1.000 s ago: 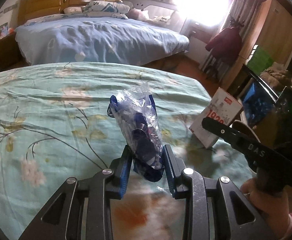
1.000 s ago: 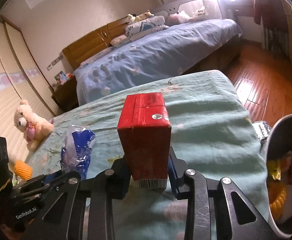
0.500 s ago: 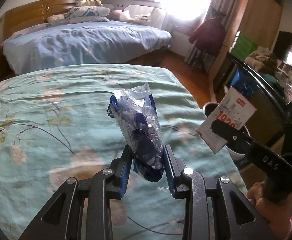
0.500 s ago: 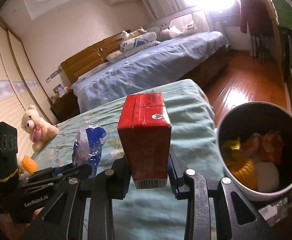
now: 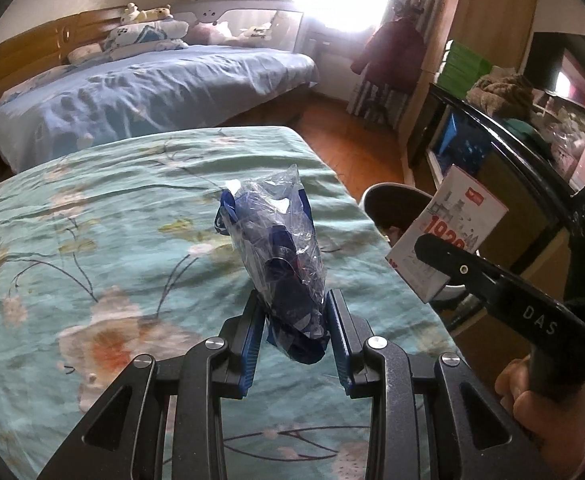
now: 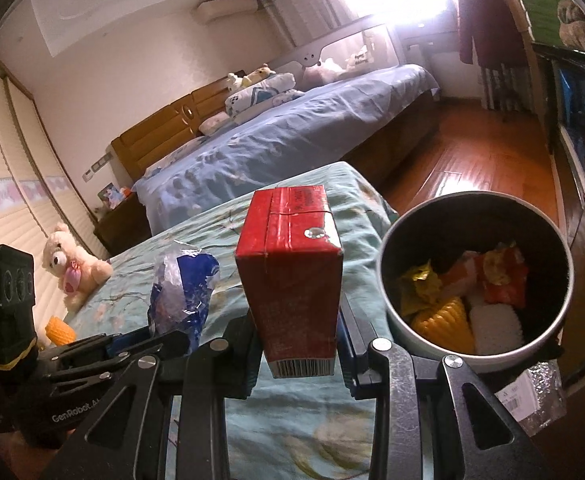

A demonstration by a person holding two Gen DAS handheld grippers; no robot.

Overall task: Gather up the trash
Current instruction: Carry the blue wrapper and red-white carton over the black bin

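Note:
My left gripper (image 5: 294, 322) is shut on a crumpled blue and clear plastic wrapper (image 5: 280, 256), held above the green floral bedspread (image 5: 112, 248). My right gripper (image 6: 298, 332) is shut on a red drink carton (image 6: 292, 276), lifted over the bed's right edge. In the left wrist view the carton (image 5: 452, 236) shows its white printed side in front of the bin (image 5: 392, 208). The right wrist view has the round grey trash bin (image 6: 388, 292) just right of the carton, holding several wrappers and a yellow item. The wrapper (image 6: 184, 288) shows at left there.
A teddy bear (image 6: 72, 264) and a yellow object (image 6: 58, 330) lie at the bed's left end. A second bed with blue sheets (image 5: 144, 84) stands behind. Wooden floor (image 6: 484, 168), a dark cabinet (image 5: 492, 168) and a foil-wrapped parcel (image 6: 540, 396) lie to the right.
Both grippers have moved right across the bed with their loads. The bin has come fully into the right wrist view, and its rim now shows behind the carton in the left view.

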